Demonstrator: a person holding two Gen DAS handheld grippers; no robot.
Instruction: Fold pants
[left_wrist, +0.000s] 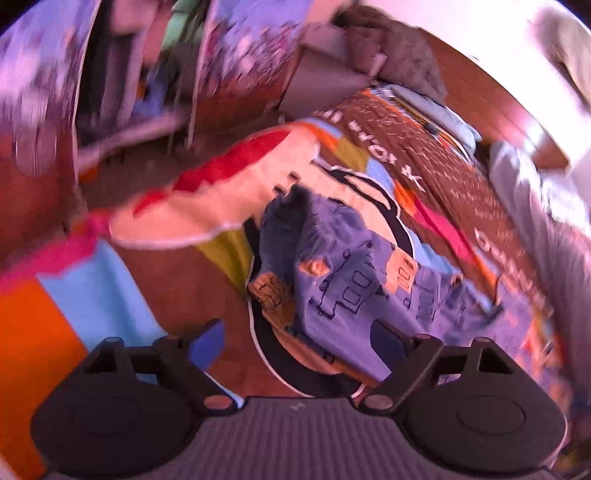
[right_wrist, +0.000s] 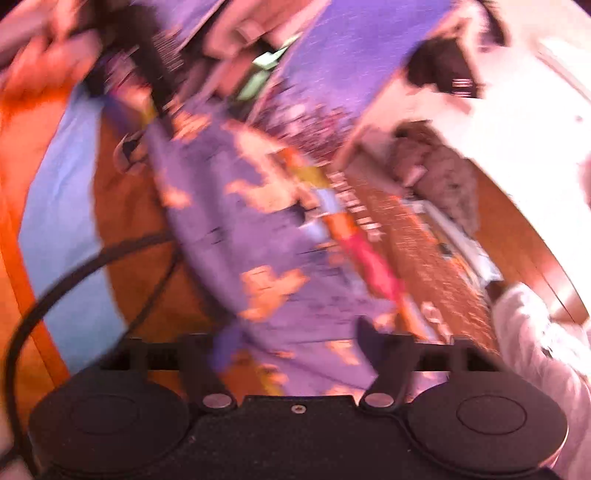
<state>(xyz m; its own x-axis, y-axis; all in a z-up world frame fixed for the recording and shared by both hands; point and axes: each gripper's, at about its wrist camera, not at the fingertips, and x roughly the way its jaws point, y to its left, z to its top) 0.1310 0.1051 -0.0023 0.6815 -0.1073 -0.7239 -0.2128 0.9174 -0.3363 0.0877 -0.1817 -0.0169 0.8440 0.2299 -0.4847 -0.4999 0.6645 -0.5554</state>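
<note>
Clearly the pants are soft, light and limp, so I judge they will sag and crease wherever lifted; a hem or waistband edge, pinched through both layers, looks the safest hold. They are blue-purple cloth printed with dark line drawings and orange patches, lying rumpled on a bright multicoloured blanket. In the left wrist view they spread from centre toward four o'clock, reaching the gap of the left gripper, whose jaws stand wide with nothing pinched. In the blurred right wrist view the pants run from eleven o'clock down to six, and the right gripper likewise has wide jaws, gripping nothing.
</note>
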